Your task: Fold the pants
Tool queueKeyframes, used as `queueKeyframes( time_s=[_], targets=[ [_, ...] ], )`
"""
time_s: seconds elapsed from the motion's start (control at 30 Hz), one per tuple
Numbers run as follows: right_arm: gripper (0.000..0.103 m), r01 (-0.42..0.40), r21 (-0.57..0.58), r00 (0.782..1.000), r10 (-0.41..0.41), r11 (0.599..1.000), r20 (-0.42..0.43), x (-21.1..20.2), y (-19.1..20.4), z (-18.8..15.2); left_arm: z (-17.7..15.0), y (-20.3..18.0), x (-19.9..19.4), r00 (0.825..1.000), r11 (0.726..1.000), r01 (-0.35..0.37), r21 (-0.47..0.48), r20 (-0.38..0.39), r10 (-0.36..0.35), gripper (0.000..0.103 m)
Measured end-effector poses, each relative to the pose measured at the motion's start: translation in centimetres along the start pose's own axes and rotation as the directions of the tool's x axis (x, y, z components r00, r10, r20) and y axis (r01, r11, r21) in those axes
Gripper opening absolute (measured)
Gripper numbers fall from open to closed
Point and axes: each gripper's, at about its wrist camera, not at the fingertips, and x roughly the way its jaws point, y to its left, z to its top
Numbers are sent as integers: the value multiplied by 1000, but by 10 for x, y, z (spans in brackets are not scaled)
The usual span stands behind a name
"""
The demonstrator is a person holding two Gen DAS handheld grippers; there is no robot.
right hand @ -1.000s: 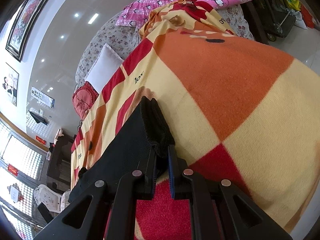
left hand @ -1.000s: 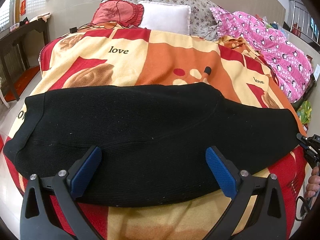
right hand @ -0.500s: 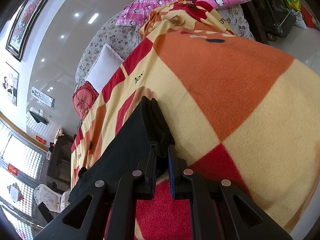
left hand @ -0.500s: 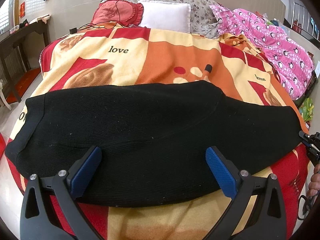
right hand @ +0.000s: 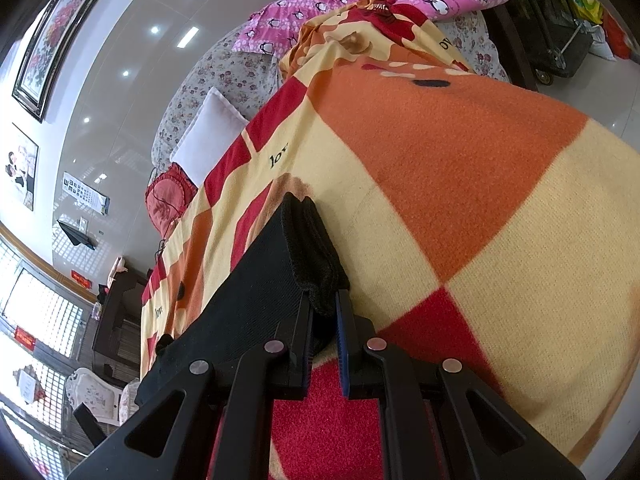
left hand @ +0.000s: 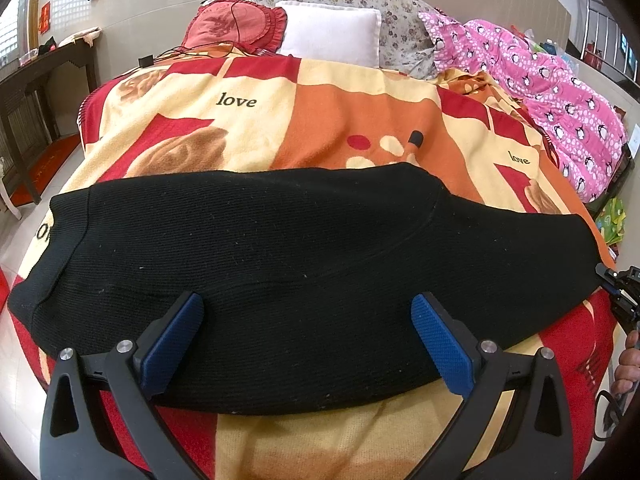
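We see the black pants (left hand: 304,264) spread flat across the near half of the bed, a long dark band of ribbed knit with fine lint specks, its far edge bowed in a smooth curve and a faint seam arcing toward the right end. At the left end a banded hem or waist turns the corner with a slight step. The right end tapers to a thick, doubled, fuzzy edge, and there the right tool (right hand: 323,322) has its blue-padded fingers pressed together on that edge of the pants (right hand: 256,300), the fabric bunched between them. The same tool shows as a small black shape at the right rim of the left wrist view (left hand: 618,284). The left tool (left hand: 307,340) hangs over the near edge of the pants with its two blue, dimpled pads (left hand: 438,344) spread wide apart, gripping nothing. Under the garment lies a fleecy blanket (left hand: 332,128) in cream, orange and red blocks, printed with "love". Beyond it sit a plain white pillow (left hand: 330,36), a red frilled cushion (left hand: 236,24) and a pink penguin-print quilt (left hand: 560,92).
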Motion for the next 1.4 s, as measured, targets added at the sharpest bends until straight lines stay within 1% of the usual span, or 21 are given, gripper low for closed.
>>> queueKeyframes(
  time_s=[0.4,0.47,0.57,0.67,0.73,0.77,0.8,0.87,0.9,0.93,1.0,1.03,1.07,1.1,1.13,1.2,1.27,1.3,1.33,1.37,1.4],
  targets=[
    [7,4,-2,1000,-4,1000,-2,0,0,1,0,0,-1,1000,1000,6,-4,5,-6,103],
    [7,18,-10,1000,-18,1000,-5,-1,2,2,0,0,-1,1000,1000,6,-5,5,-6,103],
    [9,53,-62,999,-53,997,-2,-2,12,4,0,1,-1,1000,1000,11,-8,8,-11,103],
    [9,39,-88,999,-38,995,15,-8,20,6,0,3,-5,1000,1000,16,-21,24,-15,103],
    [8,26,-74,1000,-24,997,17,-10,20,8,-2,11,-16,996,997,-23,-69,84,29,103],
    [8,15,-68,1000,-13,998,21,-12,20,9,-3,17,-28,988,993,-51,-105,141,66,103],
    [8,6,-65,1000,-4,998,26,-13,21,10,-3,25,-42,973,989,-54,-140,214,84,103],
    [8,-11,-65,999,14,998,36,-17,25,11,-6,41,-57,945,978,-50,-204,307,112,103],
    [8,-18,-75,999,21,997,42,-18,30,11,-7,50,-59,939,967,-65,-247,313,143,103],
    [8,-32,-98,998,37,995,50,-21,40,12,-9,58,-55,939,955,-81,-286,299,169,103],
    [8,-81,-146,995,89,986,51,-23,63,10,-10,70,-41,958,940,-84,-332,233,168,103],
    [8,-109,-190,992,120,976,44,-24,80,8,-10,74,-32,967,933,-89,-349,193,165,103],
    [8,-145,-266,987,157,953,22,-22,107,3,-9,75,-27,971,930,-96,-354,172,165,103],
    [8,-167,-307,984,178,937,8,-20,123,-2,-10,73,-26,971,932,-101,-349,169,168,103],
    [8,-218,-386,974,223,897,-31,-15,154,-12,-9,70,-25,970,934,-111,-339,167,176,103],
    [8,-286,-509,956,277,812,-95,-5,203,-35,-8,64,-22,972,941,-118,-319,158,175,103],
    [8,-342,-599,937,306,724,-166,7,241,-60,-9,64,-18,975,941,-123,-316,139,174,103],
    [8,-374,-638,926,313,673,-213,17,260,-76,-10,64,-18,976,941,-120,-316,137,170,103],
    [8,-394,-666,918,304,633,-253,26,274,-92,-11,65,-19,976,942,-119,-315,137,169,103],
    [8,-408,-682,913,288,607,-289,36,283,-106,-11,66,-19,976,942,-120,-312,136,169,103],
    [8,-417,-686,909,274,596,-314,43,287,-116,-10,66,-19,976,943,-121,-310,135,169,103]
  ],
)
